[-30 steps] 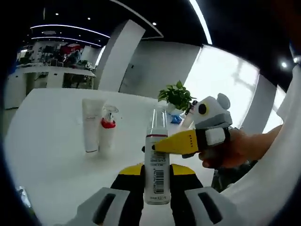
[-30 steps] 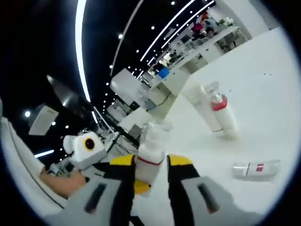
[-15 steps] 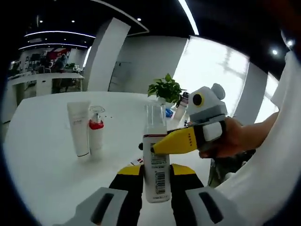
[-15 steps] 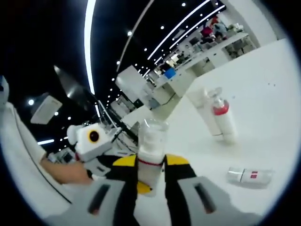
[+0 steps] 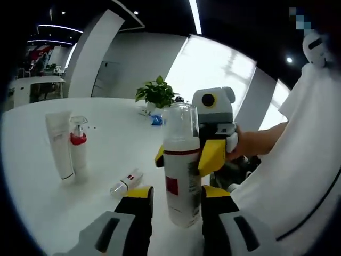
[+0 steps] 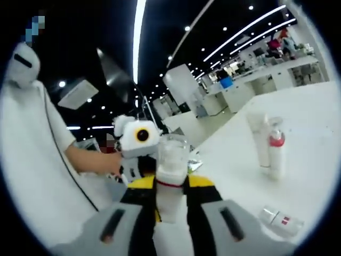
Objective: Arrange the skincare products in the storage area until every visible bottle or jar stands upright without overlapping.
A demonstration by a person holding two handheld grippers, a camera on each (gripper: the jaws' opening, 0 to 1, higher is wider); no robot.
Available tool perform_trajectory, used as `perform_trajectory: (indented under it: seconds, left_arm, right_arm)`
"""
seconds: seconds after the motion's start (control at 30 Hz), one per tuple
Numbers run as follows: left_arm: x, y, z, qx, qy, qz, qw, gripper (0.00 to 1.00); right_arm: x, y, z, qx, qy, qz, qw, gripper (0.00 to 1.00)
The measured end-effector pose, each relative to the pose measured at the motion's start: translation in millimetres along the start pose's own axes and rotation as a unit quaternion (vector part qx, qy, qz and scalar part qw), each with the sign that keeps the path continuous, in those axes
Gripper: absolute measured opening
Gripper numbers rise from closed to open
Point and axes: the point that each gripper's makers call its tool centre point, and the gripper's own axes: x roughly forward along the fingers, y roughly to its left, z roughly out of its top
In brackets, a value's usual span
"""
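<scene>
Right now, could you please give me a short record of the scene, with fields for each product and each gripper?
surface: white table
foam bottle: upright, clear cap, held between both grippers
left gripper: shut on foam bottle, low on its body
right gripper: shut on foam bottle, near its neck
tube: standing
pump bottle: upright, red collar, beside tube
small tube: lying flat, still to be stood up

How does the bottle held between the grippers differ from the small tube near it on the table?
The foam bottle stands upright between both grippers' jaws; the small tube lies flat on the table, untouched. The bottle is much bigger, with a clear cap; the tube is slim. Both are white with red marks.
</scene>
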Motion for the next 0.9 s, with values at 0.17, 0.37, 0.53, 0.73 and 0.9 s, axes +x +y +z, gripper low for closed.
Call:
perform_trajectory:
  seconds: [0.17,0.37,0.53,0.73,0.9]
  left_arm:
    - [-0.3,-16.1,2.6,-0.004,0.0,-0.049,0.9988,0.25]
    - [-1.8,-22.3,7.0,-0.021,-0.008,-0.064,0.9977,0.24]
    - [-5.1,-25.6,7.2,-0.026,-0.016,-0.055,0.998,0.23]
    - [-11.2,-22.9,7.1,-0.036,-0.047,-0.023,0.998,0.22]
    - [-21.7,-17.3,4.7,-0.057,-0.081,0.015,0.995,0.22]
  right_arm:
    - [-0.4,8.2,1.7,-0.006,0.002,0.021,0.9998,0.19]
    - [-0.5,14.2,6.4,-0.008,-0.005,0.042,0.9991,0.19]
    - [1.1,19.3,8.0,-0.008,-0.012,0.064,0.9978,0.19]
    - [11.6,21.6,9.1,-0.007,0.002,0.088,0.9961,0.2]
    - [25.0,24.8,8.3,-0.009,0.02,0.101,0.9946,0.2]
